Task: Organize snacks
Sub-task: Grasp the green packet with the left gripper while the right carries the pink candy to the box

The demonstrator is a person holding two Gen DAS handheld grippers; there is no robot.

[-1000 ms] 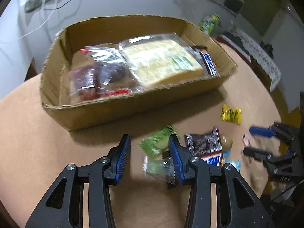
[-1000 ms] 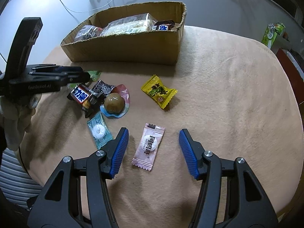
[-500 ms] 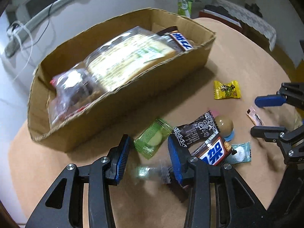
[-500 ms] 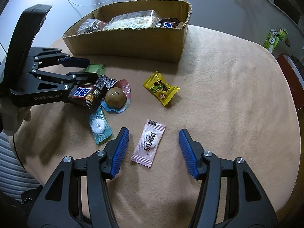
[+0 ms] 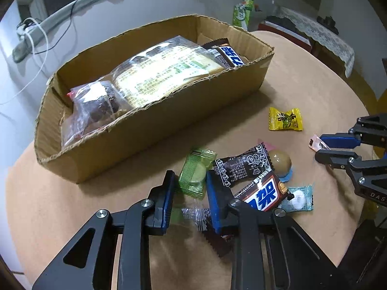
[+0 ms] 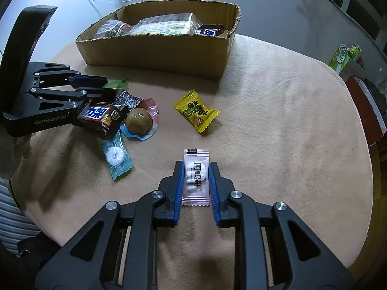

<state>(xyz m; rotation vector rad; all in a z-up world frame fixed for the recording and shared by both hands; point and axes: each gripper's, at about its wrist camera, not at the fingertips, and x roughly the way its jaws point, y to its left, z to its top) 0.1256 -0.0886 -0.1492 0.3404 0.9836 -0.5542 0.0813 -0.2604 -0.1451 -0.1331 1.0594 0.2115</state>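
Left gripper (image 5: 188, 186) first: its blue pads are set narrowly apart around the near end of a green wafer packet (image 5: 196, 172), apparently closing, though firm contact cannot be confirmed. Light, crinkly film like this is best taken across the padded middle, where the biscuit gives some stiffness. Just beside it, a black patterned candy (image 5: 241, 165), a chocolate bar (image 5: 262, 193), a round brown sweet (image 5: 279, 160) and a teal mint (image 6: 116, 155) are piled on the cloth-covered surface (image 6: 278, 120). Behind them, a cardboard box (image 6: 154, 53) is already loaded with bagged snacks. A yellow candy (image 6: 196, 111) lies apart. Further right, the right gripper (image 6: 196, 166) is nearly closed, both pads pressed against the sides of a pink wrapped candy (image 6: 196, 176). Slippery wrapper, hard tablet inside: the bulge is judged the safest hold.
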